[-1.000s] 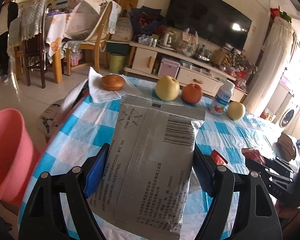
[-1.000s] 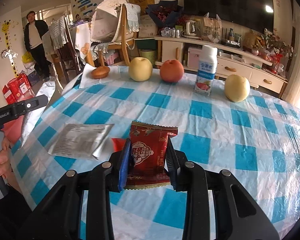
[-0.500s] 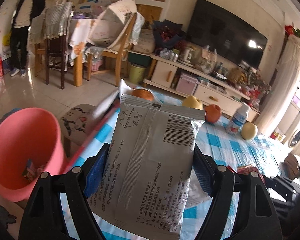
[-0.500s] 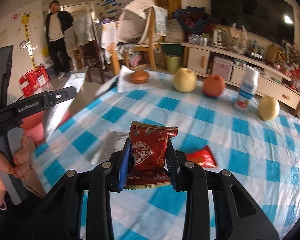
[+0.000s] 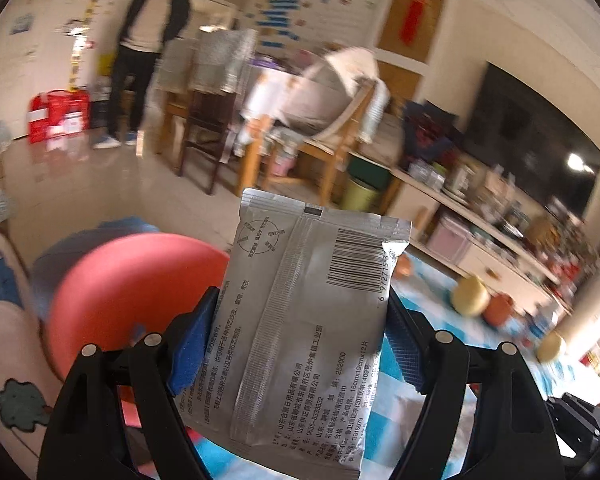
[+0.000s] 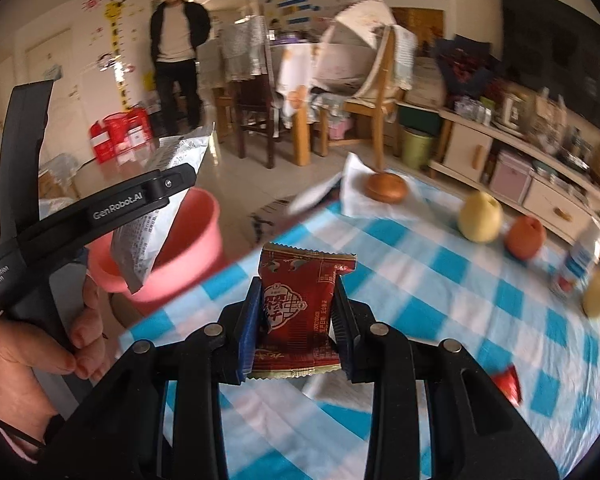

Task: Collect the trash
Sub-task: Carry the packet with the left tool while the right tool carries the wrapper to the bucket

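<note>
My left gripper (image 5: 296, 340) is shut on a flat silver packet (image 5: 312, 320) with a barcode, held upright. Behind and left of it stands a pink bin (image 5: 128, 292), off the table's edge. In the right wrist view the same silver packet (image 6: 156, 216) hangs in the left gripper (image 6: 156, 188) just over the pink bin (image 6: 192, 248). My right gripper (image 6: 296, 320) is shut on a small red snack wrapper (image 6: 300, 308) above the blue checked tablecloth (image 6: 420, 280). Another red wrapper (image 6: 508, 384) lies on the cloth at the right.
On the table sit a bun on a napkin (image 6: 386, 188), two pale apples (image 6: 480, 218), a red apple (image 6: 526, 236) and a small bottle (image 6: 580, 256). A person (image 6: 178, 52) stands by the far wall. Chairs (image 6: 364, 96) and a TV cabinet (image 6: 520, 168) lie beyond.
Both grippers swung left, away from the table's middle toward its left edge. The pink bin now sits right behind the silver packet. Both grips stayed the same.
</note>
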### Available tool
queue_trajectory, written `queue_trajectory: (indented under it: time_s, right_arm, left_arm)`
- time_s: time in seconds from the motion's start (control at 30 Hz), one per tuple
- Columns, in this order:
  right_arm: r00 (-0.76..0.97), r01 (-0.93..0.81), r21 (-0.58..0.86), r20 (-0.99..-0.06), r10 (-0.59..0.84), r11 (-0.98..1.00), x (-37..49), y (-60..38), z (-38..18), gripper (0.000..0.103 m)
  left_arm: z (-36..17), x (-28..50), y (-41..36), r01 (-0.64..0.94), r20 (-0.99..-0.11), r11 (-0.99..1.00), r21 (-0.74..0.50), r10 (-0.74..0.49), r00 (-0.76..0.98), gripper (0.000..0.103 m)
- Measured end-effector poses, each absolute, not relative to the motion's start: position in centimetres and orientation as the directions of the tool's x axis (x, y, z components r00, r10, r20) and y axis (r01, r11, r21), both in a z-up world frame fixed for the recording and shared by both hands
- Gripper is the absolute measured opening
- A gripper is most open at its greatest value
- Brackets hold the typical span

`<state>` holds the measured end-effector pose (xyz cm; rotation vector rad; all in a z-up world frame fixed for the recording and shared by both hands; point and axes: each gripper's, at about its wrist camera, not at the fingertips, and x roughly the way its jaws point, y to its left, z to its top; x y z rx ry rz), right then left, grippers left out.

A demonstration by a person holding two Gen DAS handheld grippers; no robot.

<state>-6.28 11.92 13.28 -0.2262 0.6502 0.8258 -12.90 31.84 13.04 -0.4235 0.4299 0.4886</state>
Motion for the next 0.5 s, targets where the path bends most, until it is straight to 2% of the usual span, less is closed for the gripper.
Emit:
queue_trajectory:
  time_s: [0.27, 0.5]
  right_arm:
    - [0.415, -0.819, 0.066, -0.619, 0.667, 0.570, -6.0, 18.9, 13.8, 0.035]
    - [0.354, -0.868, 0.058, -0.624, 0.696, 0.493, -6.6, 24.3, 14.1, 0.035]
  left_arm:
    - [12.4, -14.9, 38.1, -0.672, -0.509, 0.666, -0.323, 0.476, 0.717, 0.078]
    - [11.0, -16.7, 42.5, -0.754, -0.559, 0.545, -0.366, 0.519, 0.646, 0.078]
